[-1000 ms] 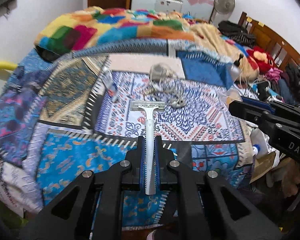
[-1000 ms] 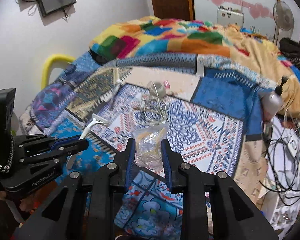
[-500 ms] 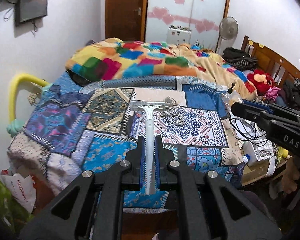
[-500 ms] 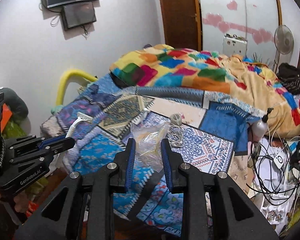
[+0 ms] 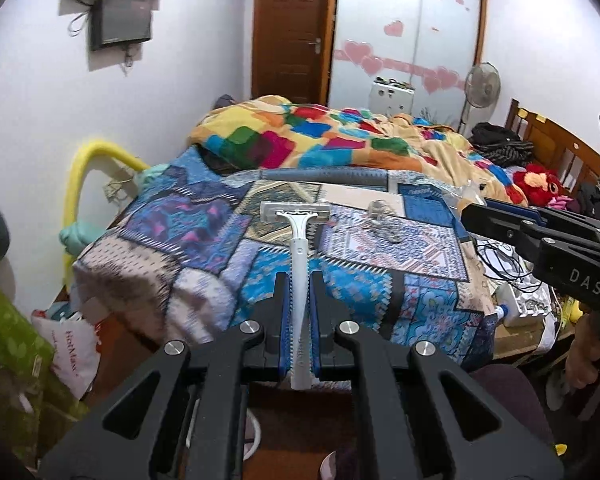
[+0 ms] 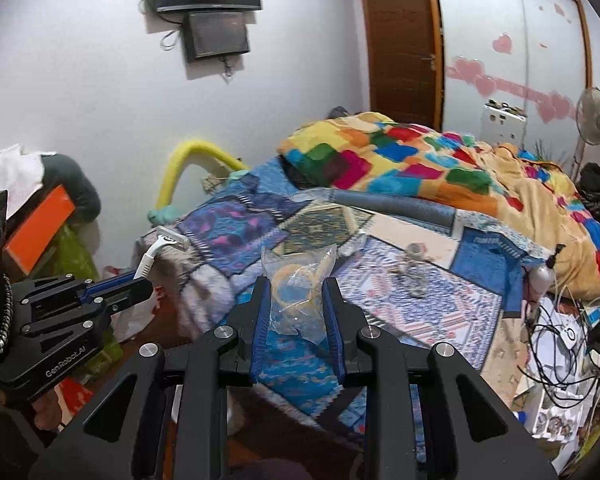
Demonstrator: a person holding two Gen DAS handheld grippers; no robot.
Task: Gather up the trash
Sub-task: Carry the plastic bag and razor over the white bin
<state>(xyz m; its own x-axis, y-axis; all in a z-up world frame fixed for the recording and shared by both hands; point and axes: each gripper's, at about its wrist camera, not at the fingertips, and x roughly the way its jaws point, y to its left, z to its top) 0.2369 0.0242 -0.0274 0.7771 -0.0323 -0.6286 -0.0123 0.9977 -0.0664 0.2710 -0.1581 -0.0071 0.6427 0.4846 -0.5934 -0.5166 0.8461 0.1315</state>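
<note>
Left hand-held gripper (image 5: 299, 280) pinched a white disposable razor (image 5: 298, 240) by its handle, head pointing to 12 o'clock, held clear above the bed (image 5: 204, 240). Right hand-held gripper (image 6: 297, 284) clamped a clear plastic bag (image 6: 298, 280) above the patchwork bedspread (image 6: 440, 300). A tangled clear item (image 6: 414, 272) lay on the bedspread at 2 o'clock from it.

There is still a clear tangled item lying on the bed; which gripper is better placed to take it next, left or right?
Neither yet: the left gripper is shut on the razor and the right gripper on the plastic bag. After unloading, probably right; the tangled item lies on its side.
</note>
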